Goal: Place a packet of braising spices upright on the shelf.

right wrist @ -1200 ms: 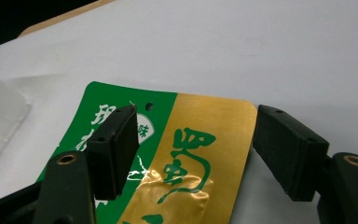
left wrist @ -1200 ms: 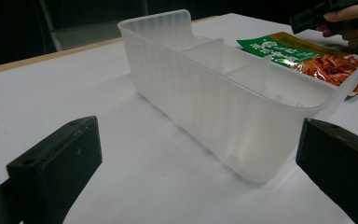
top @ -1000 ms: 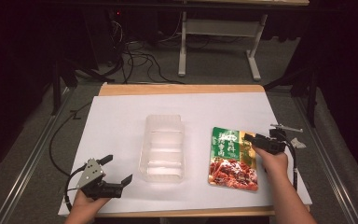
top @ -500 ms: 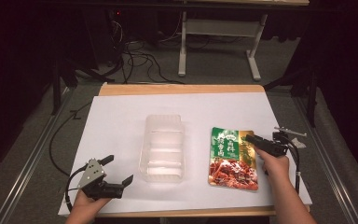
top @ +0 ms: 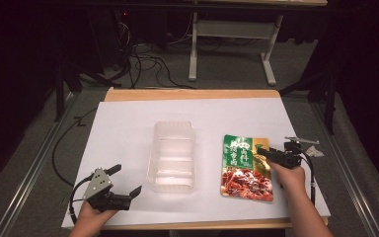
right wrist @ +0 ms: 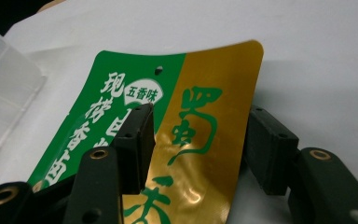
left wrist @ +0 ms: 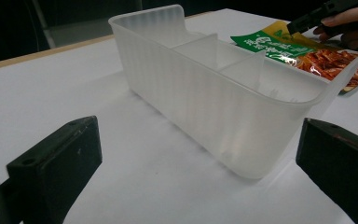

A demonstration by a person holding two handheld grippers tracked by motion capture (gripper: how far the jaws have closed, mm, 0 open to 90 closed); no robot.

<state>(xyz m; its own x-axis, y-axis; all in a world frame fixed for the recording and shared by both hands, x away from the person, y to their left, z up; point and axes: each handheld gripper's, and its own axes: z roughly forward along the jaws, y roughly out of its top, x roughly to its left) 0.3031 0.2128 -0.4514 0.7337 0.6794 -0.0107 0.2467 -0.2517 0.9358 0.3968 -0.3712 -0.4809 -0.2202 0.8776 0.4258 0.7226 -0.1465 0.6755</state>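
The counter (top: 128,123), covered in white, is carrying two things side by side: a clear plastic bin (top: 172,157) with dividers near its middle, and a flat green-and-gold snack packet (top: 246,168) lying just to the right of it. The left gripper (top: 123,185) is resting low on the counter near the bin's near-left corner, jaws spread wide and holding nothing.

The right gripper (top: 262,153) is working at the packet's right edge, and its jaws have just been closing and easing a little. In the right gripper view the gold corner of the packet (right wrist: 214,93) is lying between the two pads (right wrist: 137,135), one above the printed face and one off the edge beneath it, not yet pressing on the film.

To do this grasp well, the lower pad probably needs sliding under the slightly lifted edge, since the packet is lying nearly flat. Biting deeper than the thin rim should keep the slick foil from slipping out. Closing slowly and lifting level would likely stop the packet from folding, should it be bound for the bin.
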